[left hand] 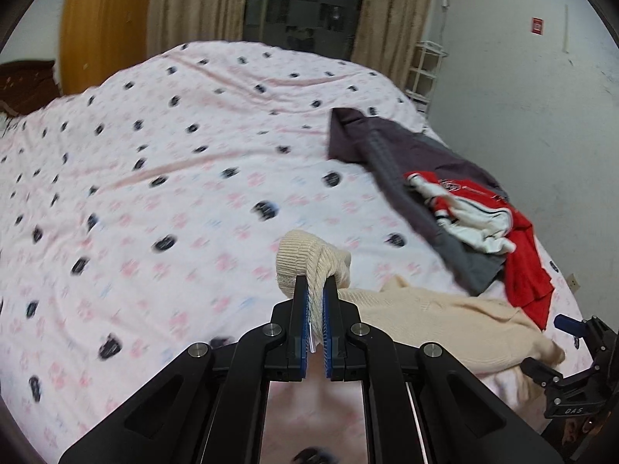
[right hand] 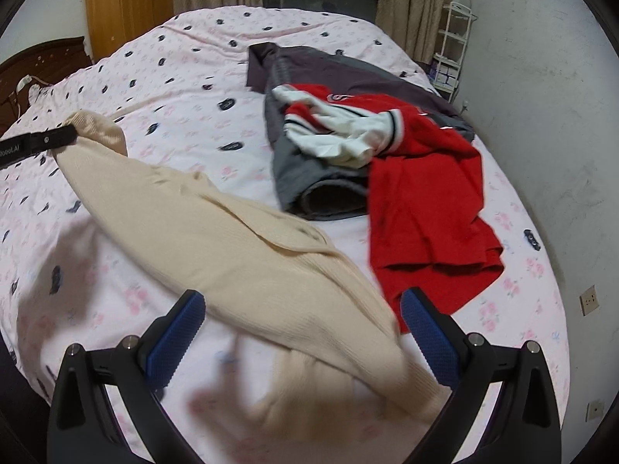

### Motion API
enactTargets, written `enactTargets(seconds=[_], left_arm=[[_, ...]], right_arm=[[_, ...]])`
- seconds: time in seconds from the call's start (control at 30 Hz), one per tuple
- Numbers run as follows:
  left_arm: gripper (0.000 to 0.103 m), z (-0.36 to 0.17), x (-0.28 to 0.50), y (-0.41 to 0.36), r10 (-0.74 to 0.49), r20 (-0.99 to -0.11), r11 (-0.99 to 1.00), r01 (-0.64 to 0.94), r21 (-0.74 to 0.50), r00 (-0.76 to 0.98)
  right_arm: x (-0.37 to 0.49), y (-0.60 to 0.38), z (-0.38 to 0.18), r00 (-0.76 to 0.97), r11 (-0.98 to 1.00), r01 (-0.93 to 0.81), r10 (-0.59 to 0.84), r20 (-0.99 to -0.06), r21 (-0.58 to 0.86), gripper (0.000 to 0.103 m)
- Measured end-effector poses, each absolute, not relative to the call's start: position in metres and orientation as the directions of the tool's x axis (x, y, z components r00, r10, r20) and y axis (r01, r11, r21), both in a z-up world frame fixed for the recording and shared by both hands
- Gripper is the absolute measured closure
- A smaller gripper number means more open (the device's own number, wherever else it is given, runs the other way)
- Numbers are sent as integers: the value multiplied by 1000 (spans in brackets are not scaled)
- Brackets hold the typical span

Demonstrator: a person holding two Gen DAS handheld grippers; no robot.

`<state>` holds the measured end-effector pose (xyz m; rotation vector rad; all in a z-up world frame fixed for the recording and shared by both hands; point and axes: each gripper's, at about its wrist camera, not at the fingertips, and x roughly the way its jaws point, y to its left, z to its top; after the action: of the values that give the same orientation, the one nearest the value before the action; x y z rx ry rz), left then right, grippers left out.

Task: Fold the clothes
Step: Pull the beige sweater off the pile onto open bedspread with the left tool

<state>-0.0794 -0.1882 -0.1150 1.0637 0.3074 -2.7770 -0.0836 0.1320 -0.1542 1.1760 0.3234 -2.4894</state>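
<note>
A cream knit sweater (right hand: 247,239) lies stretched across the pink patterned bed (right hand: 185,69). My left gripper (left hand: 315,290) is shut on its ribbed cuff end (left hand: 309,259) and holds it above the bed; it shows at the left of the right wrist view (right hand: 58,137). My right gripper (right hand: 303,313) is open, its blue pads either side of the sweater's near end, which is blurred. The sweater also trails to the right in the left wrist view (left hand: 445,321), where the right gripper (left hand: 572,324) shows at the far right edge.
A grey garment (right hand: 321,77) lies at the bed's right with a red and white jersey (right hand: 418,178) on top; both show in the left wrist view too (left hand: 406,162). A white wall (right hand: 541,96) and white rack (right hand: 452,46) stand right. Curtains and a wooden wardrobe (right hand: 127,4) are behind.
</note>
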Motion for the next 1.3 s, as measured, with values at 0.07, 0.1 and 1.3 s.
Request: enactTargets(seconds=[0.07,0.1,1.3], left_arm=[[97,-119,-67,-198,-84,-676,-962,236,-136,-732],[97,-120,-61,-203,-91,-675,-960,245,-137,-732],[92,-174,100,-340,-326,-761,-799,594,-95,-560]], right_arm=[[-78,125,-155,-582,-901,430,-233,-779,-51,0],[-75,121,-155,-580,-898,437,-238,-779,-51,0],[-19,84,-178,-498,-858,513,-262,-827,-37,0]])
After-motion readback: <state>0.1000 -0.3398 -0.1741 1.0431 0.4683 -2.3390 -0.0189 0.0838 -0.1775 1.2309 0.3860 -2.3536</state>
